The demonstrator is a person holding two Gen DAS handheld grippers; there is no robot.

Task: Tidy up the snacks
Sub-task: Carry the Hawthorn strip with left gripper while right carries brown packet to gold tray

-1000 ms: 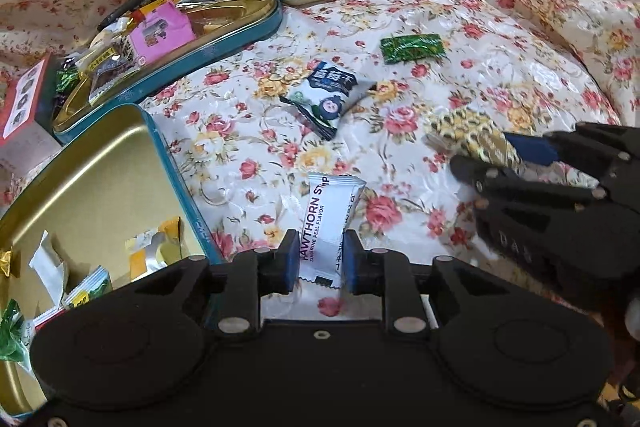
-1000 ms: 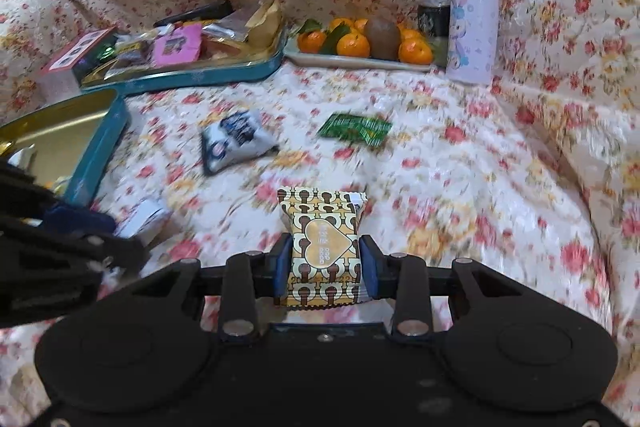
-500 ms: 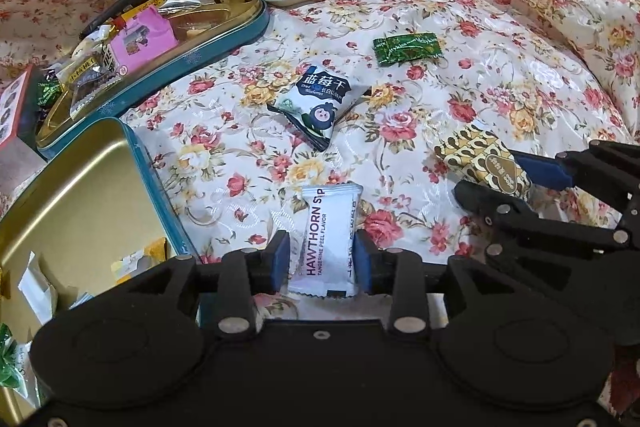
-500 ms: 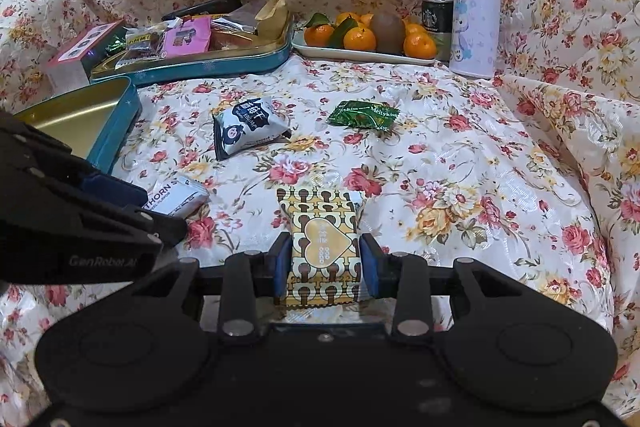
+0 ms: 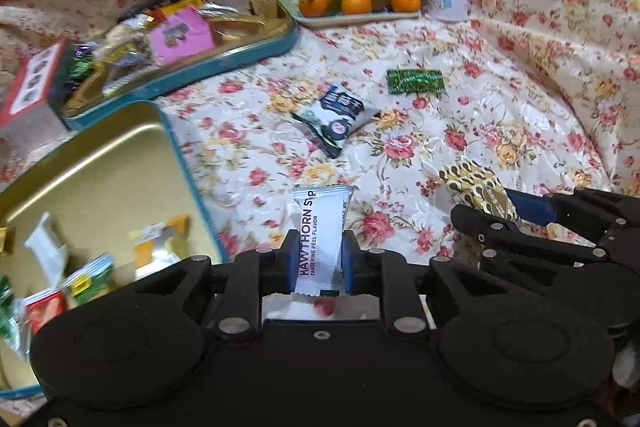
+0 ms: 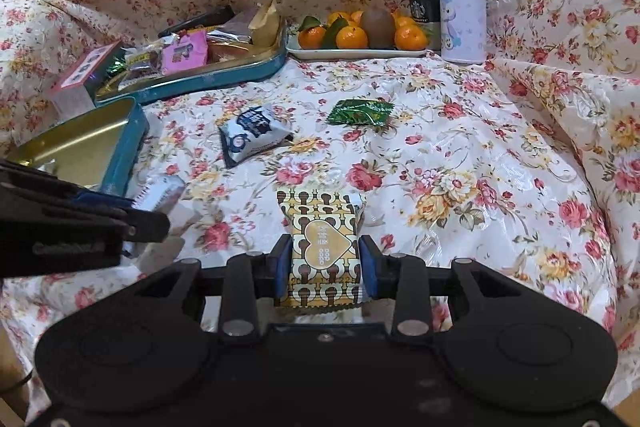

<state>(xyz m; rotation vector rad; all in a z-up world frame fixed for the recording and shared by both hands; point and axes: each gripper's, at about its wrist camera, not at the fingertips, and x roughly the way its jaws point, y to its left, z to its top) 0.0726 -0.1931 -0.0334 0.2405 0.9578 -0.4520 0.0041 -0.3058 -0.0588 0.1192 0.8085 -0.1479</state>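
Left wrist view: my left gripper (image 5: 316,261) clamps the hawthorn packet (image 5: 322,227) just right of the gold tin's rim (image 5: 188,183); my right gripper (image 6: 324,267) clamps the patterned packet (image 6: 322,247) over bare floral cloth (image 6: 460,147).

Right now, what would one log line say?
left gripper: shut on hawthorn packet | right gripper: shut on gold heart packet

Both grippers, left (image 5: 316,263) and right (image 6: 325,269), same build: matte black plastic, two round domed housings at base, linkage arms with silver screw heads, blue pads on fingers (image 5: 287,263). Faint embossed lettering on the left gripper's side, unreadable.
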